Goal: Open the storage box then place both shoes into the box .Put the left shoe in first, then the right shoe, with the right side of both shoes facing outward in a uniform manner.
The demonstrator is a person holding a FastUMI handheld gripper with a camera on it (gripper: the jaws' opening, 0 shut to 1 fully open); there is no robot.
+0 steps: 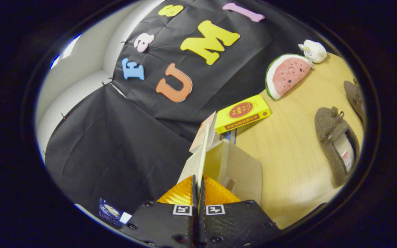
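My gripper is shut on the thin lid of the beige storage box. I see the lid edge-on; it stands up from between the fingers, lifted off the box body just ahead and to the right. Two brown fuzzy shoes lie on the wooden table beyond the box to the right. The nearer shoe shows its opening and insole. The farther shoe is partly cut off.
A yellow box rests on other flat items just behind the storage box. A watermelon plush and a small white plush sit at the table's far side against the black cloth wall.
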